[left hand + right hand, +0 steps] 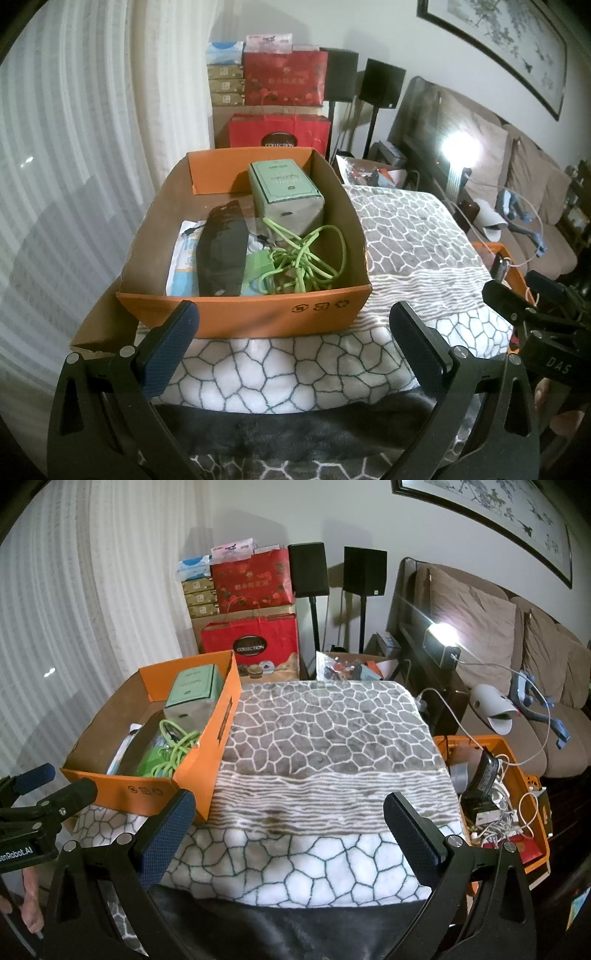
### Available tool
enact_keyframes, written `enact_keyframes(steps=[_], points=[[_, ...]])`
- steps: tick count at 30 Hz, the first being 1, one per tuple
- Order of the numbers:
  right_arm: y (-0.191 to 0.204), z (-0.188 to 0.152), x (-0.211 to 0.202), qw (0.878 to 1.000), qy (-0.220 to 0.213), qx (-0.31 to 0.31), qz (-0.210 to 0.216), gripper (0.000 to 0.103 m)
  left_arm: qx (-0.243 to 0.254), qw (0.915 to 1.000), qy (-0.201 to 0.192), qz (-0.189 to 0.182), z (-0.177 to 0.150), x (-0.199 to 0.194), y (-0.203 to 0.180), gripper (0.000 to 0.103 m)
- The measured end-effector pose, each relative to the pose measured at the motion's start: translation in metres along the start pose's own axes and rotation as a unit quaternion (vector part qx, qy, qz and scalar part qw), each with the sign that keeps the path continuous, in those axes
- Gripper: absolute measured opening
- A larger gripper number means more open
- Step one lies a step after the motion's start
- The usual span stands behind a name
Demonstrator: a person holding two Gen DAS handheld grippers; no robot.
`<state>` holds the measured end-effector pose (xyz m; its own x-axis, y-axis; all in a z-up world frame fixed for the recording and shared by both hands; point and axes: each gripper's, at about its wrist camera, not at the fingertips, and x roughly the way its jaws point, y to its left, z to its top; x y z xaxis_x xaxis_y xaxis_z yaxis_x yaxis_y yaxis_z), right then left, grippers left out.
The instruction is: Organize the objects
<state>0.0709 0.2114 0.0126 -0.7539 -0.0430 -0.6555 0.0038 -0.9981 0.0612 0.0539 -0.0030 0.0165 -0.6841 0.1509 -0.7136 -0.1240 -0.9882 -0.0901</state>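
Note:
An open orange cardboard box (243, 310) stands on a grey-and-white patterned blanket (406, 236). Inside lie a green tin box (284, 192), a black flat pouch (223, 251), a coiled green cable (306, 258) and a white-blue packet (183, 266). My left gripper (291, 332) is open and empty, just in front of the box's near wall. My right gripper (288, 819) is open and empty over the blanket (325, 731), between the orange box (199, 760) and an orange bin (532, 856) of cables and chargers at the right.
Red gift bags (255, 646) and stacked boxes stand behind the table with two black speakers (308, 568). A sofa (517, 657) with a bright lamp (441, 635) is at the right. A white curtain (74, 147) hangs at the left.

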Motion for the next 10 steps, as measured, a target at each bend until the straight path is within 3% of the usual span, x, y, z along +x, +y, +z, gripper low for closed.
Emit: enact_keyframes(steps=[10], points=[[-0.0001,0.0000,0.0001,1.000,0.000,0.000,0.000,0.103,0.000,1.0000,0.000,0.001,-0.0013,0.0004,-0.0001,0.103]])
